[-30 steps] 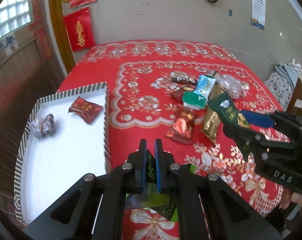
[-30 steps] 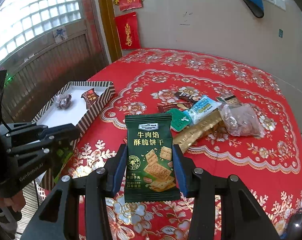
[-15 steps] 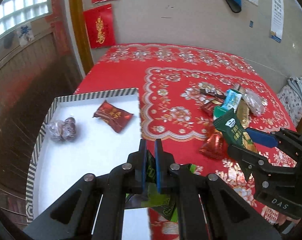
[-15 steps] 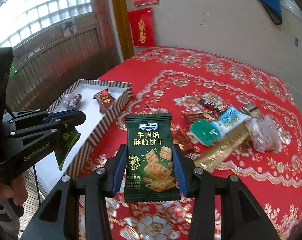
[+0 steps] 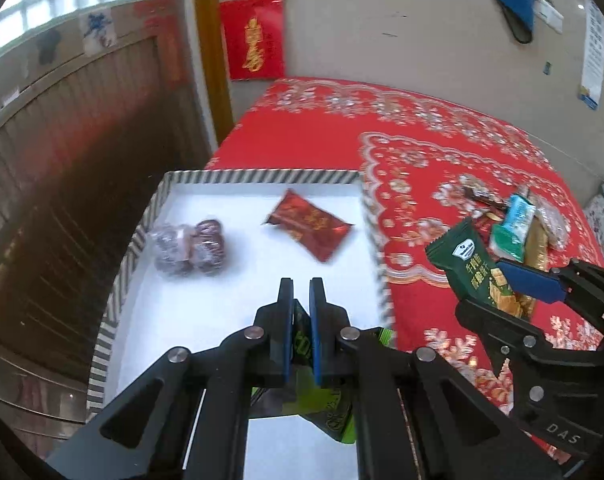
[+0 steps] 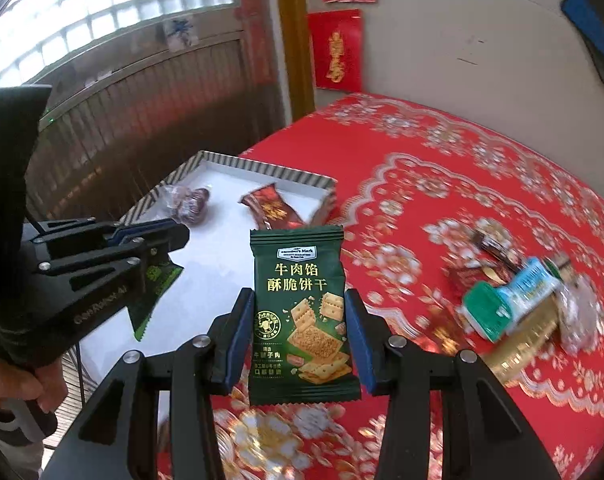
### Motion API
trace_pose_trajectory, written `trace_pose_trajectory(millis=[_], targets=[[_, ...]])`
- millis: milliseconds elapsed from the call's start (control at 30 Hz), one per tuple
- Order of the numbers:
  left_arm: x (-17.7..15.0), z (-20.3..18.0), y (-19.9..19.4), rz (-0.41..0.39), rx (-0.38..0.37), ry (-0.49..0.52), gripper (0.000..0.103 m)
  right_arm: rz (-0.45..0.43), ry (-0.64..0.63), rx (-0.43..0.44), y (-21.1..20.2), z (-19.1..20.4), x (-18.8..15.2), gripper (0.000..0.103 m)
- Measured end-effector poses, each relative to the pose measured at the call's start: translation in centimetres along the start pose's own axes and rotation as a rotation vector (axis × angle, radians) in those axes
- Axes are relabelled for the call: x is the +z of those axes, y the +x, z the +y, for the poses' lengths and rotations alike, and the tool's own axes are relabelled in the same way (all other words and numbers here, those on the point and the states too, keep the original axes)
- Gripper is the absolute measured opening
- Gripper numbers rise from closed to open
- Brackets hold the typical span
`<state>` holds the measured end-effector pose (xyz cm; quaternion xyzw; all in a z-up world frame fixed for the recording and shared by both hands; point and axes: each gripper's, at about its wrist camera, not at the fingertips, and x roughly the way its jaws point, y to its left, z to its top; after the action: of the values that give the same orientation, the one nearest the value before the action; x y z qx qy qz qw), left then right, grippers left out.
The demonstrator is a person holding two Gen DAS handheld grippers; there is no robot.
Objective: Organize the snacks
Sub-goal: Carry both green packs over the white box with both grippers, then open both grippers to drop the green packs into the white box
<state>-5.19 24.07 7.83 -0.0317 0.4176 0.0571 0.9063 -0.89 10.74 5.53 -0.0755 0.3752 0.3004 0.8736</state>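
My left gripper (image 5: pixel 301 292) is shut on a green snack packet (image 5: pixel 333 420) that hangs below the jaws, above the white striped-rim box (image 5: pixel 262 178). The packet also shows in the right wrist view (image 6: pixel 154 292). My right gripper (image 6: pixel 300 308) is shut on a dark green cracker packet (image 6: pixel 300 312), held upright over the red cloth beside the box; it also shows in the left wrist view (image 5: pixel 471 268). In the box lie a red packet (image 5: pixel 309 224) and a clear bag of dark sweets (image 5: pixel 190 246).
A heap of loose snacks (image 6: pixel 513 304) lies on the red patterned tablecloth (image 6: pixel 441 168) to the right: a teal-white packet, a gold bar, a clear bag. The box (image 6: pixel 262 168) sits at the table's left edge, next to a wooden wall.
Both grippers have moved left with their packets. The left one now hangs over the box instead of the cloth; the right one has come nearer the box's corner.
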Motion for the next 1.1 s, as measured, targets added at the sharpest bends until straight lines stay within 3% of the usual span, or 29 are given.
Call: trace_pose_trajectory(millis=[467, 1100], targets=[[-1.0, 6.5, 3.6, 0.08, 0.093, -0.087, 0.009, 0.067, -0.073, 0.075, 5.9, 4.9, 2.8, 0.045], [-1.8, 7.4, 7.0, 0.166, 0.111, -0.094, 0.009, 0.165, -0.082, 0.066, 10.2, 5.6, 1.5, 0.045]])
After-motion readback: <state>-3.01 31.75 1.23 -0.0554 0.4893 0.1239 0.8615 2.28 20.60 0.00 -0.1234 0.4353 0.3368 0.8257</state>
